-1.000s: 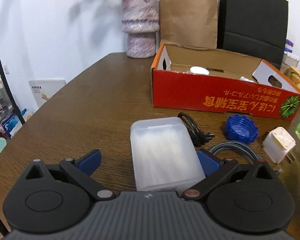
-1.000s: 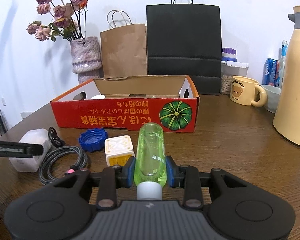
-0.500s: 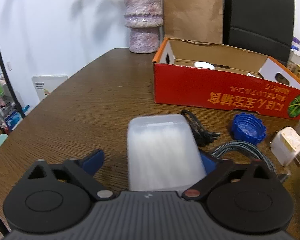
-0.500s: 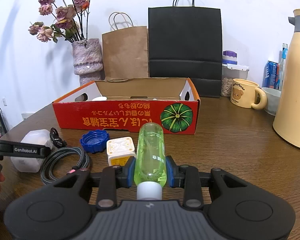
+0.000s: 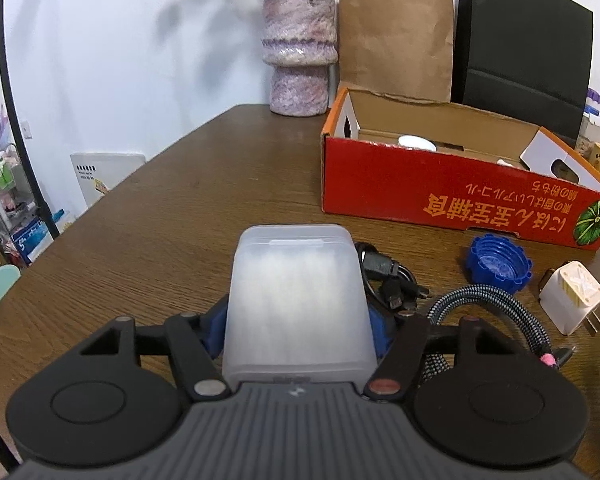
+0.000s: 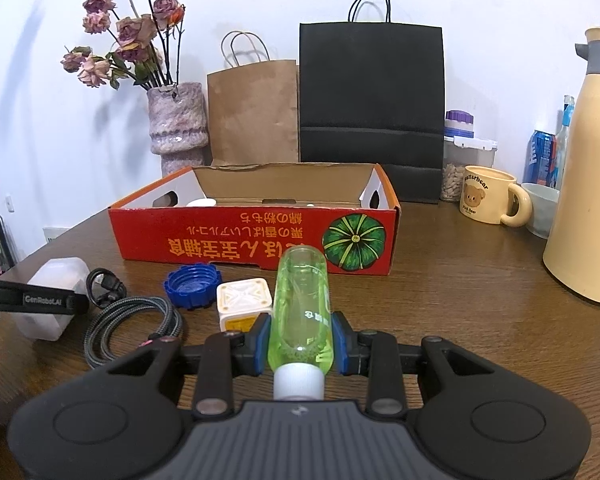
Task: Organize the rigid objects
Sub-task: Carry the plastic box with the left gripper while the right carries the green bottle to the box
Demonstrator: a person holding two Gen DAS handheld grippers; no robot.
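Observation:
A translucent white plastic box (image 5: 296, 292) lies on the brown table between the blue pads of my left gripper (image 5: 298, 332). Its jaws are closing and the pads sit against the box's sides. In the right wrist view the same box (image 6: 58, 276) shows at the far left behind a left finger (image 6: 32, 300). My right gripper (image 6: 300, 344) is shut on a clear green bottle (image 6: 300, 300) with a white cap, held lengthwise and pointing at the red carton (image 6: 220, 240). The carton (image 5: 440, 200) stands open-topped, with small white items inside.
A blue cap (image 5: 498, 264), a white plug adapter (image 5: 572, 298), a braided cable (image 5: 500, 308) and a black cable (image 5: 384, 272) lie before the carton. A vase (image 6: 176, 128), paper bags (image 6: 372, 96), a mug (image 6: 490, 196) and a cream thermos (image 6: 592, 184) stand behind and to the right.
The left jaws have closed in from wide open onto the white box's sides, and the gripper moved slightly forward over it. The right gripper and green bottle have stayed put.

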